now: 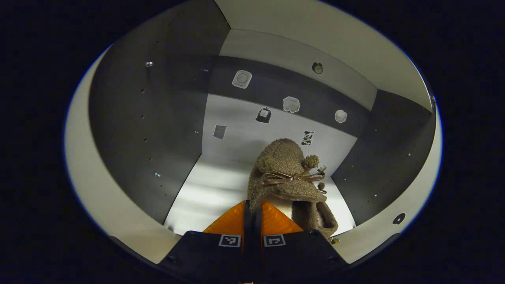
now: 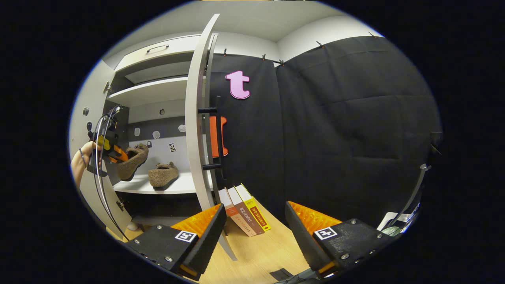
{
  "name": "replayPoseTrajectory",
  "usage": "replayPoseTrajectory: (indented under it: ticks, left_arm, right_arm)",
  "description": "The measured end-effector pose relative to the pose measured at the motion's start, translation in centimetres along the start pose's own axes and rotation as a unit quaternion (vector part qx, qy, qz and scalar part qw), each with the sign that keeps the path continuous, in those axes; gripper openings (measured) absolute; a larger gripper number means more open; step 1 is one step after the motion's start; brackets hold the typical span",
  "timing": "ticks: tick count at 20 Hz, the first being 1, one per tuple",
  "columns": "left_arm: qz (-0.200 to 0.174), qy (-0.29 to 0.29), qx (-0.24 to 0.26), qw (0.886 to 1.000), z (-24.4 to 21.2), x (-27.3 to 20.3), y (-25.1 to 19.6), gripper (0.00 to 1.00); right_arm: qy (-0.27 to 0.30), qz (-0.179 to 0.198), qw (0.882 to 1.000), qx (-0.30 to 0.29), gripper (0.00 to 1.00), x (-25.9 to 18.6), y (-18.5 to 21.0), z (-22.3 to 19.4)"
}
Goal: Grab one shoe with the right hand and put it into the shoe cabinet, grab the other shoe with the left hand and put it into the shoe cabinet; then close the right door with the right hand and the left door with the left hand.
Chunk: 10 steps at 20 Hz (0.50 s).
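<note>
In the left gripper view, the left gripper [image 1: 252,209] is seen with its two orange fingers pressed together, and the heel edge of the fuzzy brown shoe [image 1: 290,177] appears to be pinched between their tips, though the contact itself is partly hidden. The shoe is held inside the shoe cabinet [image 1: 130,130], tilted, above the pale shelf [image 1: 205,193]. In the right gripper view, the right gripper [image 2: 254,225] is seen spread wide with nothing between its fingers, held over the wooden floor [image 2: 264,252] near a row of books [image 2: 244,215] that leans beside the open right door [image 2: 197,118]. Farther off in that view, the held shoe [image 2: 132,159] is shown hanging toe-down from the left gripper [image 2: 114,154], while the other shoe [image 2: 162,174] is already set on the shelf [image 2: 173,186], just beside it.

Several risks can be judged from here. Because the grip is taken only at a soft edge, the shoe could slip and be dropped askew if it is released before its sole is lowered flat. The seated shoe could be knocked if the held one is swung sideways. If either shoe is left overhanging the shelf's front edge, the doors could be blocked. The books could be toppled when the right door is swung shut.
</note>
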<state>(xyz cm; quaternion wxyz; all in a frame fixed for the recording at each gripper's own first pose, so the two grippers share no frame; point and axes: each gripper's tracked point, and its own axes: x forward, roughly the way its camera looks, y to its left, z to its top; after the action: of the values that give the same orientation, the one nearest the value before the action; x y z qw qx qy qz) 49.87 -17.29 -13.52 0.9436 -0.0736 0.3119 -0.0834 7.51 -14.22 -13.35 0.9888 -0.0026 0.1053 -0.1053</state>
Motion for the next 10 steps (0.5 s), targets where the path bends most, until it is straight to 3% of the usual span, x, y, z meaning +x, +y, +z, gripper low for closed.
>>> replayPoseTrajectory:
  ticks: [6, 10]
  left_arm:
    - [-0.001, 0.065, -0.005, 0.998, -3.3, 6.3, 0.3, 0.07]
    - [-0.01, 0.058, 0.001, 0.998, -3.1, 6.8, 0.0, 0.08]
  right_arm:
    - [0.0, -0.033, 0.999, 0.002, 0.93, 0.8, -0.2, 0.0]
    - [0.006, -0.037, 0.999, -0.001, 0.93, 1.5, -0.1, -0.3]
